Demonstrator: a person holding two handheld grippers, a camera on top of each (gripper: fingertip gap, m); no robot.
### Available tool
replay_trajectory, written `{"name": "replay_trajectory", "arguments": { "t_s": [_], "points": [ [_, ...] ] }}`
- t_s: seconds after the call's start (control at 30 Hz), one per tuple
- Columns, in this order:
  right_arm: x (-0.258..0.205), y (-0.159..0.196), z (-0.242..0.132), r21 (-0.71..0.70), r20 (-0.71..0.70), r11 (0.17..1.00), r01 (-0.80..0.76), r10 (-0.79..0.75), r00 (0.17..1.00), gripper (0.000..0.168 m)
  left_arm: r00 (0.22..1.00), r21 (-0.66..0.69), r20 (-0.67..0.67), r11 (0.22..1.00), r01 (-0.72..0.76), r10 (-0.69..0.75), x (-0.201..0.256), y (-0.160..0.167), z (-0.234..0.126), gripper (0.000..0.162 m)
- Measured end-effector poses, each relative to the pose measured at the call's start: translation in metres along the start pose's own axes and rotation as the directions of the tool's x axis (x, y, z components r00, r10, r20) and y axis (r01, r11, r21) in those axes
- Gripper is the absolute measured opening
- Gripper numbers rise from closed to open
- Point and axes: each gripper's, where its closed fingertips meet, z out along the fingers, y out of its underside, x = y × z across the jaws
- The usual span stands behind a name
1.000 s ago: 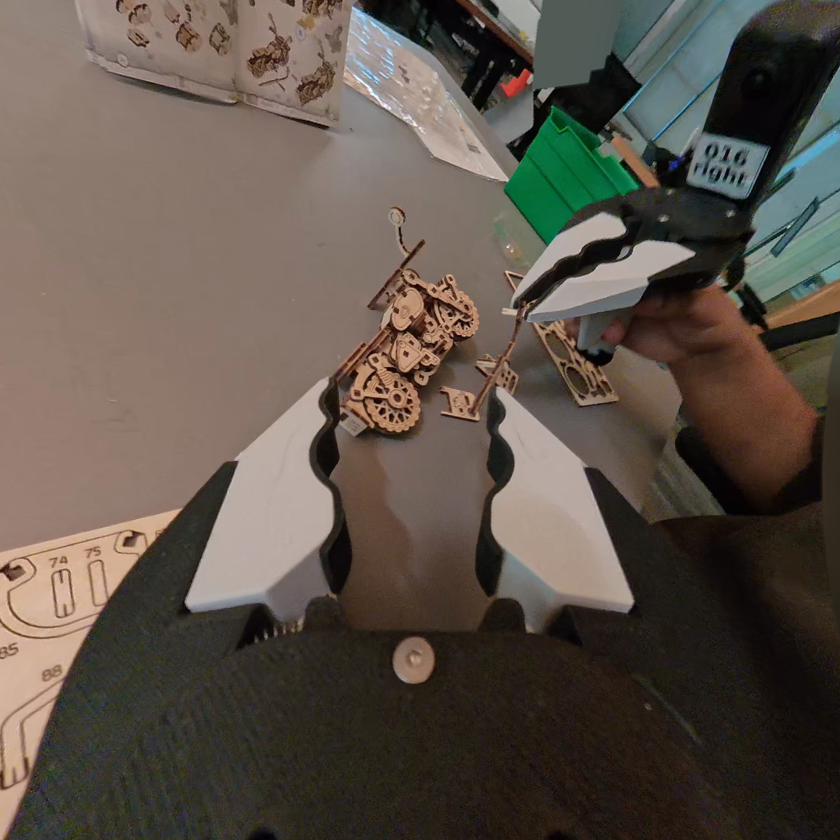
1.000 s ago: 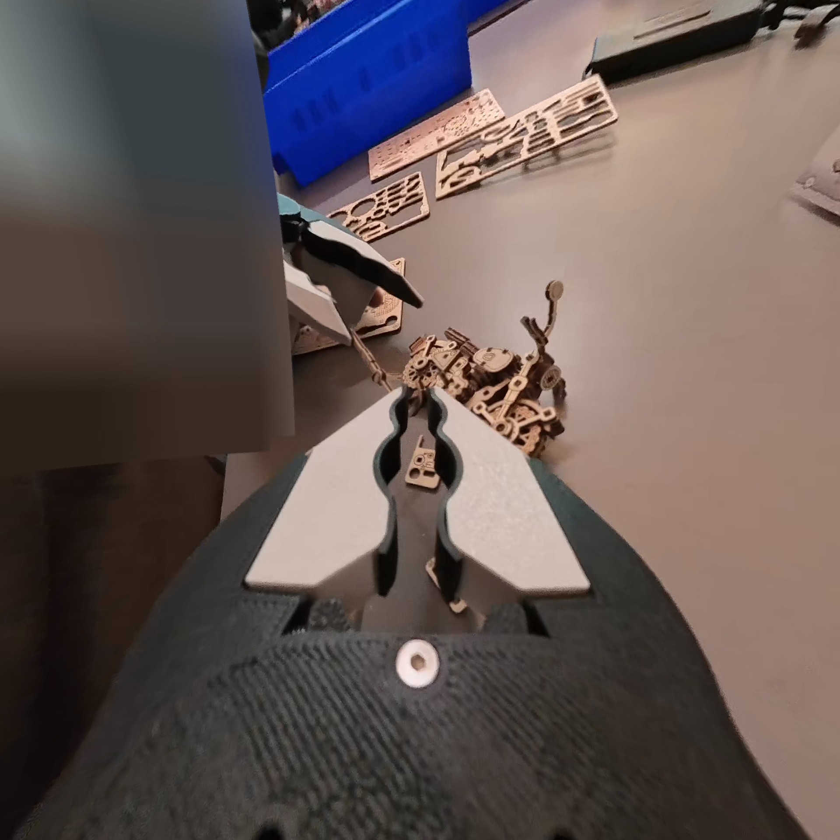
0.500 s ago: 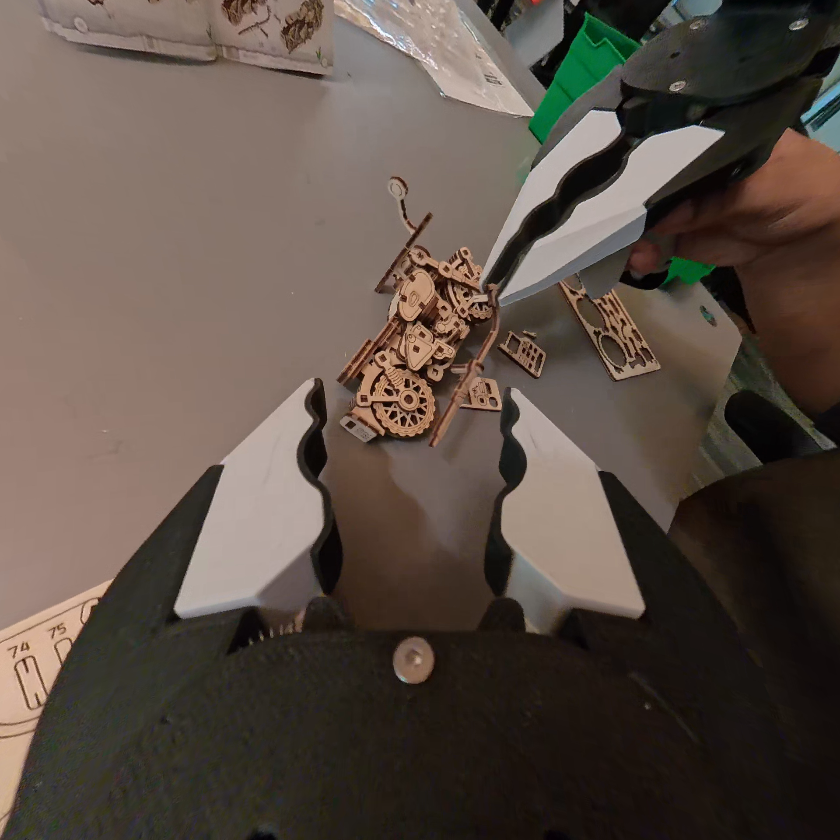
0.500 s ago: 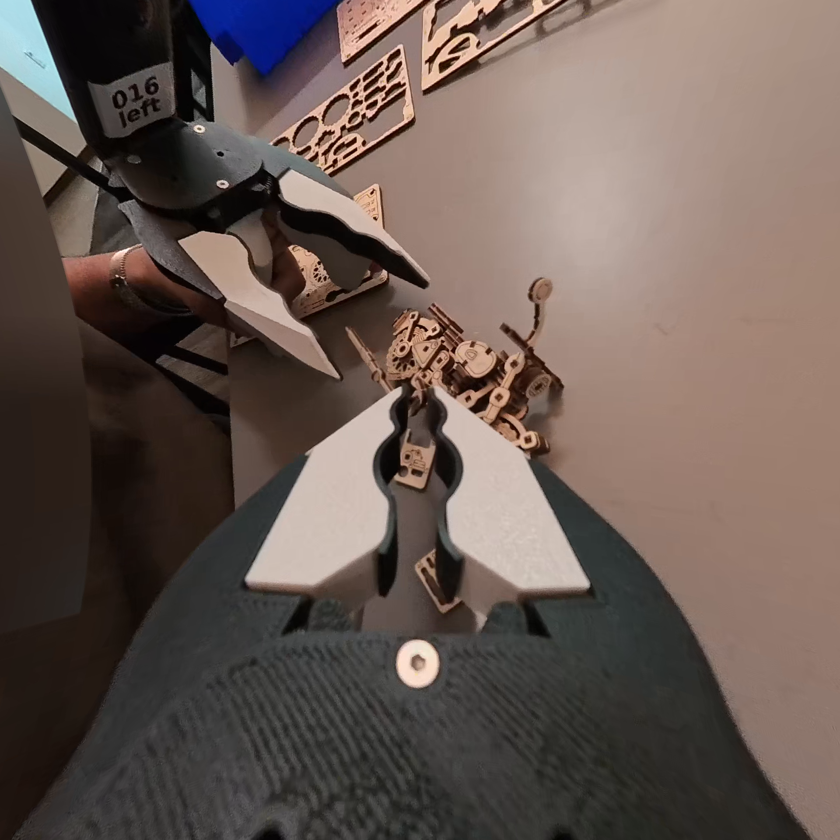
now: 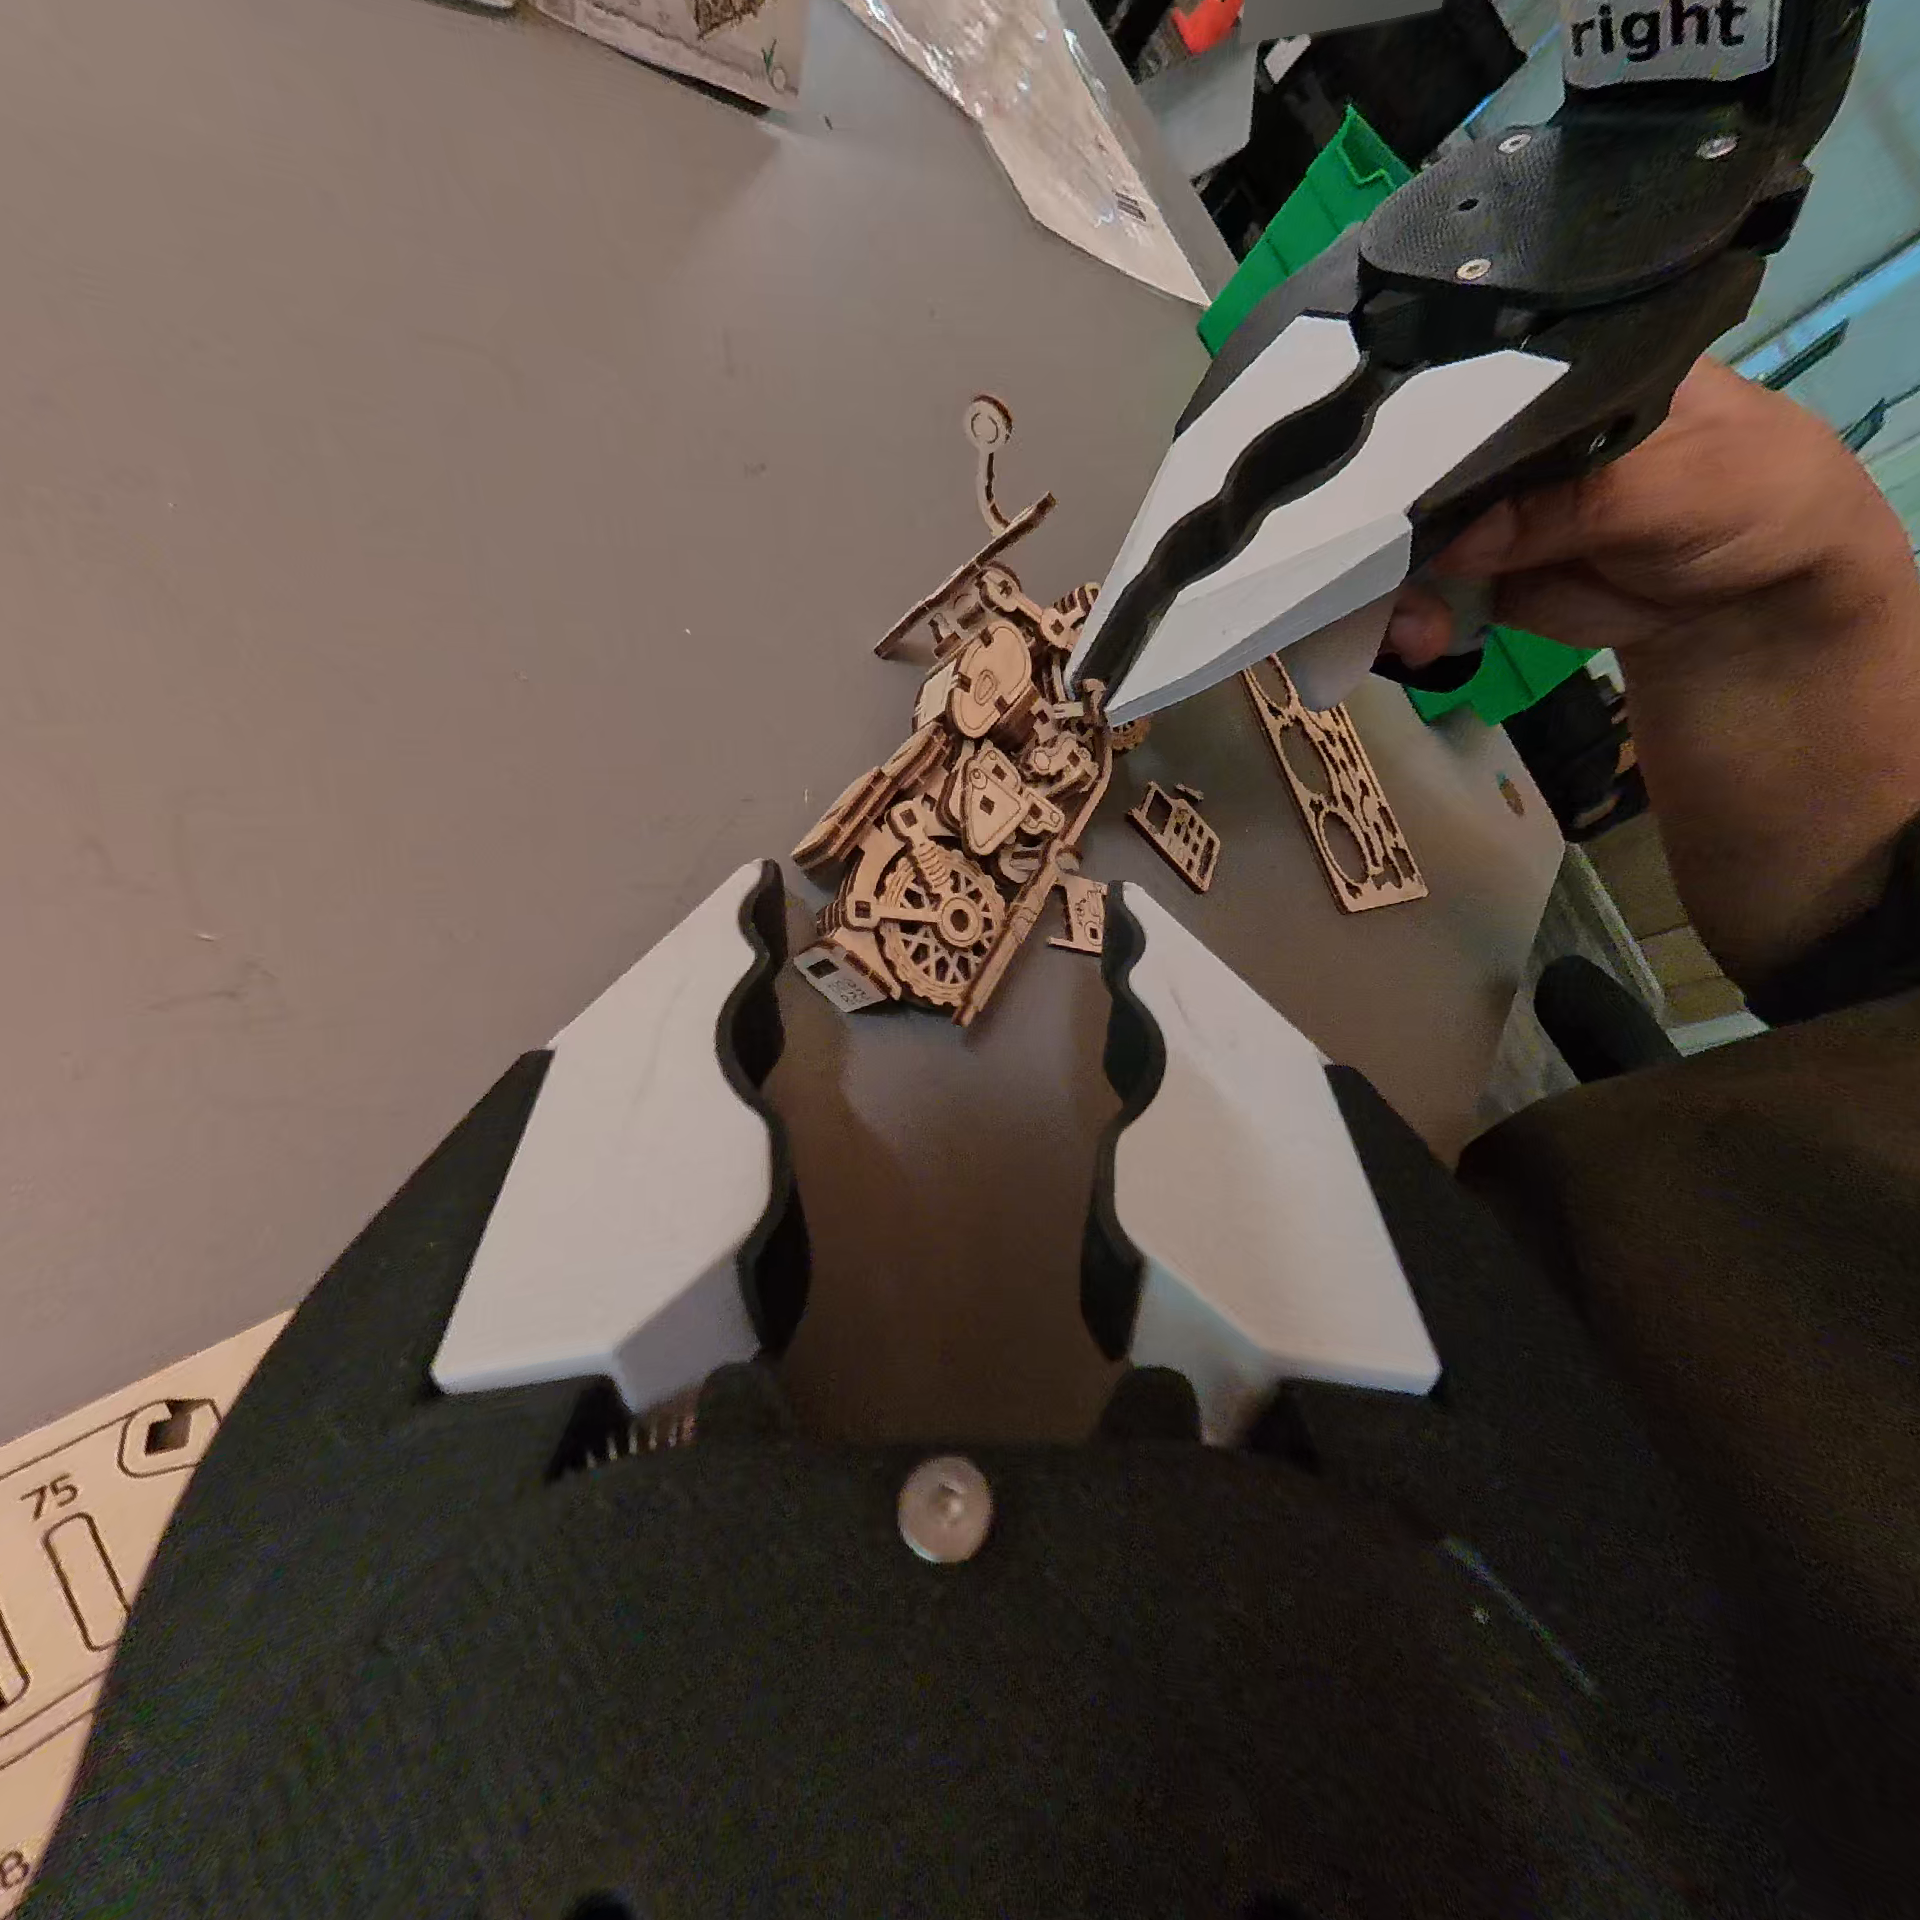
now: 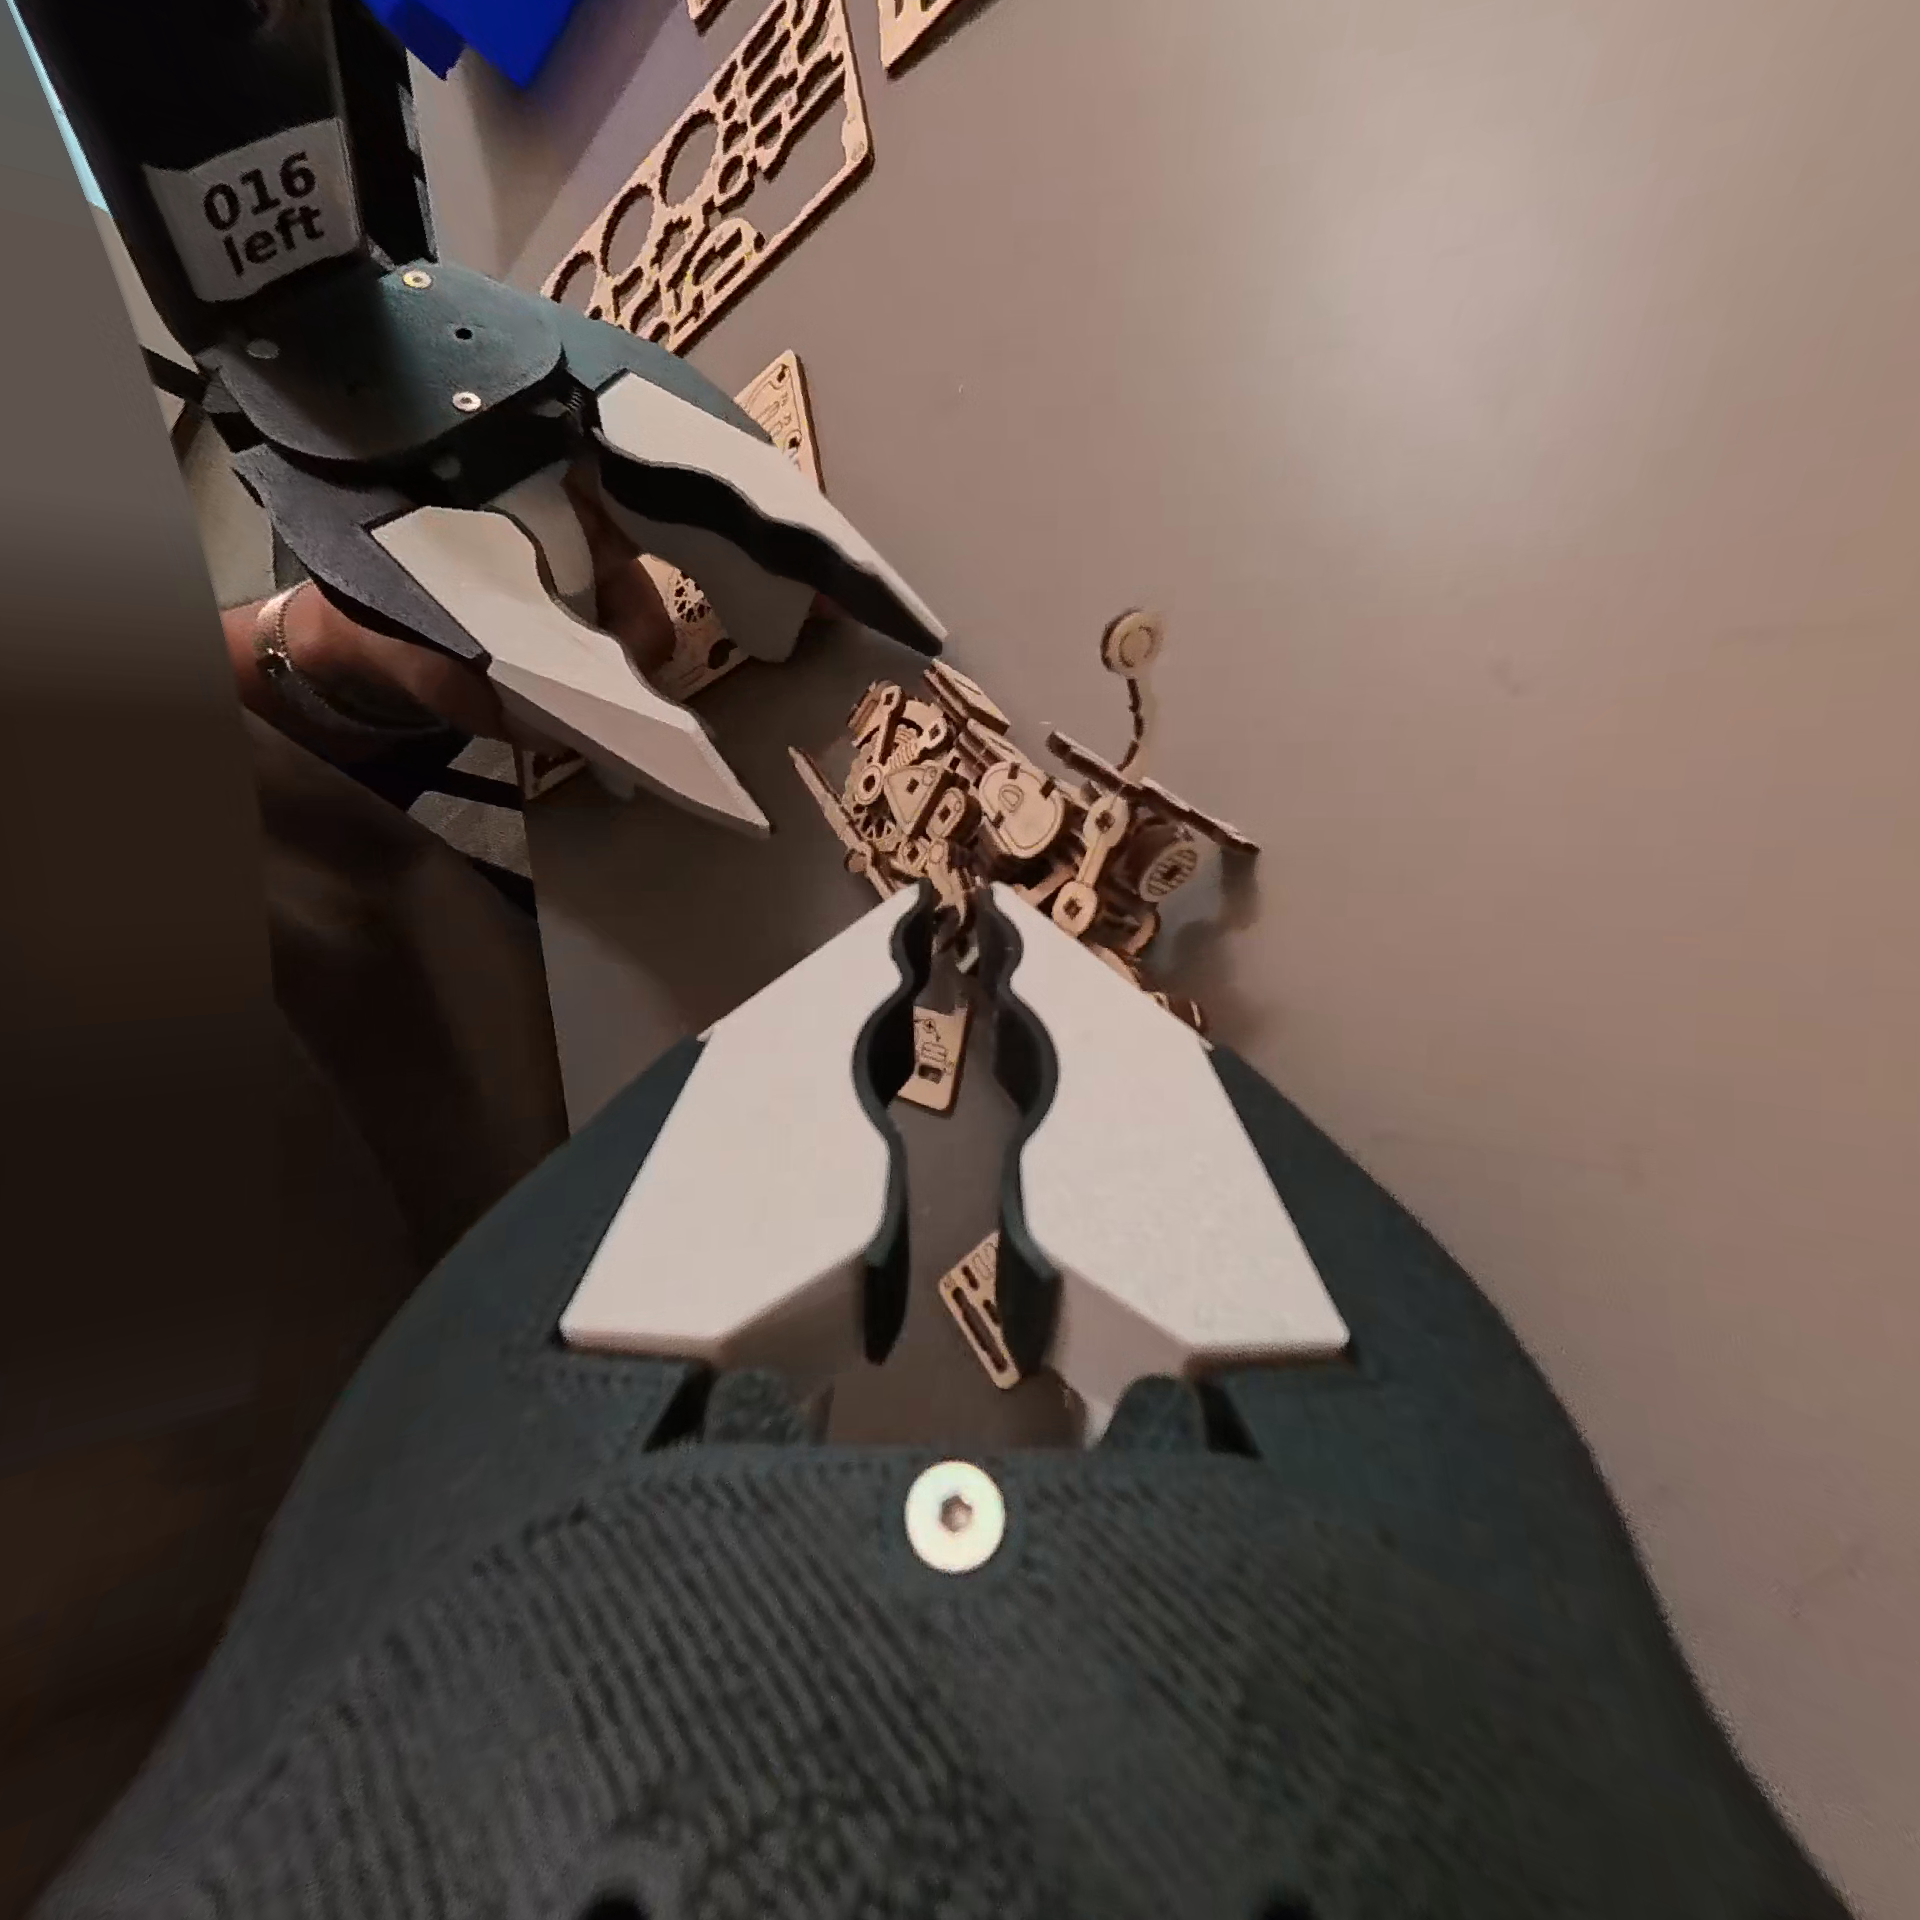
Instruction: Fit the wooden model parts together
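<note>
A part-built wooden motorcycle model (image 5: 966, 821) lies on its side on the grey table (image 5: 416, 520). My right gripper (image 5: 1091, 701) is shut on the upper end of a thin curved wooden strip (image 5: 1013, 935) and holds it against the model's near side. In the right wrist view my right gripper (image 6: 956, 904) has its tips at the model (image 6: 1018, 821), and the strip's far end (image 6: 826, 805) sticks out to the left. My left gripper (image 5: 940, 899) is open and empty, just short of the model's wheel. It also shows in the right wrist view (image 6: 842, 732).
Two small loose wooden parts (image 5: 1179, 831) (image 5: 1086, 914) lie right of the model. Punched-out wooden sheets (image 5: 1335, 810) (image 6: 727, 197) lie nearby. A green bin (image 5: 1309, 229) stands past the table edge. A printed parts sheet (image 5: 83, 1507) lies at the near left. The left gripper's tips are roughly 6 cm from the right gripper's.
My right gripper has carried the strip left and down until it lies against the model. My left gripper has moved closer to the model and stays open.
</note>
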Motion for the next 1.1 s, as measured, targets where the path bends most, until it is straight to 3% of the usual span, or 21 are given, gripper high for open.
{"name": "replay_trajectory", "arguments": {
  "t_s": [1.1],
  "points": [
    [0.001, 0.0004, 0.0041, -0.046, 0.014, 0.997, -0.065, 0.065, 0.998, 0.006, 0.998, 0.011, -0.03, 0.999, 0.049, -0.049, -0.0016, -0.0018, -0.0015, 0.049]
  ]
}}
